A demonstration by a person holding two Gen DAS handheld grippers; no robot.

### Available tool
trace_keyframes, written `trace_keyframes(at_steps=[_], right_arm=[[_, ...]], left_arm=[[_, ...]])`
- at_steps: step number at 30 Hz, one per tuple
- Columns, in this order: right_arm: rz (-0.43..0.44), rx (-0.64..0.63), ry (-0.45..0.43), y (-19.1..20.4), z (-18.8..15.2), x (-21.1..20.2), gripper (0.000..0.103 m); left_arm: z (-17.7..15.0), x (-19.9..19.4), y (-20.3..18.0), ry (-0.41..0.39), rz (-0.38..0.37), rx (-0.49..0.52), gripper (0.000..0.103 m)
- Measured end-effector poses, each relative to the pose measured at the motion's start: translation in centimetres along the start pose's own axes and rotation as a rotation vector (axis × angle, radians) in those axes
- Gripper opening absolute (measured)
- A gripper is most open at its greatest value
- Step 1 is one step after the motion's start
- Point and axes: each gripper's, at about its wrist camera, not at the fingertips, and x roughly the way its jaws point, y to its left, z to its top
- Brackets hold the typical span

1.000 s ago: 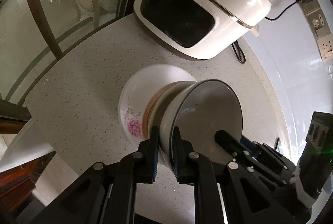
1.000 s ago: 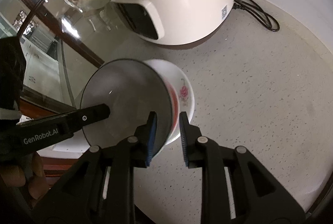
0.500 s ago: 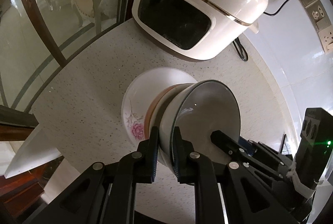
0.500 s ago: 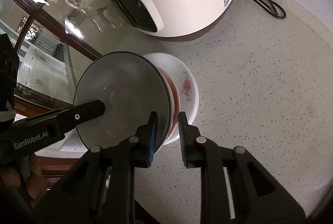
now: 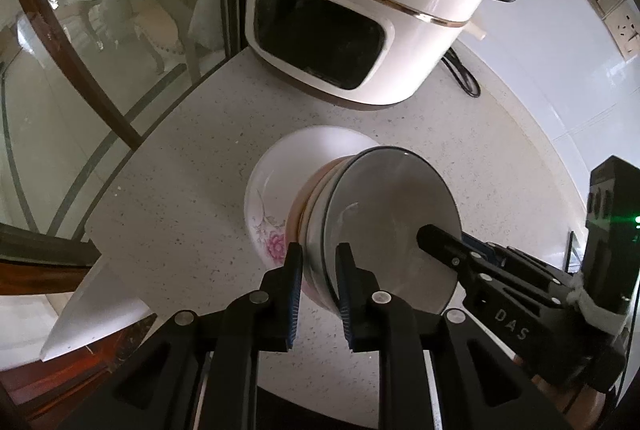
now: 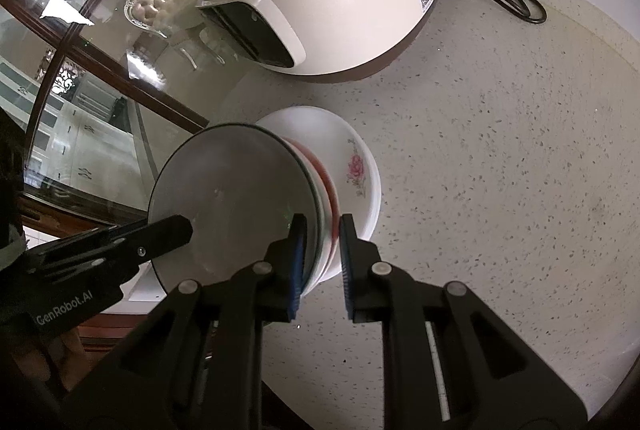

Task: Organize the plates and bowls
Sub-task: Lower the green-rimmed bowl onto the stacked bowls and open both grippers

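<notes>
Step in hand: a nest of bowls [image 5: 384, 230] is being set down into the flowered plate [image 5: 272, 198], which lies on the speckled counter [image 5: 168, 190] in front of the rice cooker [image 5: 360, 14]. I judge the stacking to be almost finished.

Left gripper [image 5: 316, 266]: its jaws are opening, with the near rim of the bowls between them; the pads seem to have only light contact, or none (hard to say from this angle).

Right gripper [image 6: 320, 242]: closed as far as the bowl walls allow, pinching the opposite rim of the same stack.

Where the bowls are: tilted, the base resting in or just above the plate, the dark-rimmed grey bowl on top facing the cameras.

Next move, in my judgement: level the stack so it sits flat, then let go on both sides and lift straight up, without dragging a rim.

Materials and shapes: glazed ceramic, smooth and slippery; round thin rims; one bowl shows a red band, one a tan band. The plate is white and shallow, with a pink flower print. The counter is matt stone with fine specks.
</notes>
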Motion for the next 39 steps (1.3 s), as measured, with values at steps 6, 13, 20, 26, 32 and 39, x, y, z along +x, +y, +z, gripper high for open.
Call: trace_keyframes(at_steps=[6,13,20,26,32,39], right_arm=[[0.003,0.015,0.008,-0.3,0.0,-0.2,0.021],[0.012,0.056,0.036,-0.8,0.2,0.8,0.049],[0.027,0.022,0.055,0.2,0.9,1.9,0.029],[0.012,0.020,0.048,0.0,1.2,1.7,0.029],[-0.005,0.012,0.041,0.2,1.2,1.3,0.029],[-0.011,0.010,0.038,-0.3,1.4,0.9,0.029]], left_arm=[[-0.2,0.1,1.2,-0.005,0.037,-0.062,0.050],[-0.4,3.8,4.8,0.106,-0.156,-0.277,0.059],[0.5,6.4,6.7,0.156,-0.334,-0.380,0.044],[2.0,6.7,6.6,0.157,-0.352,-0.371,0.038],[3.0,6.9,7.3,0.156,-0.359,-0.363,0.038],[4.3,7.1,7.5,0.154,-0.357,-0.354,0.038]])
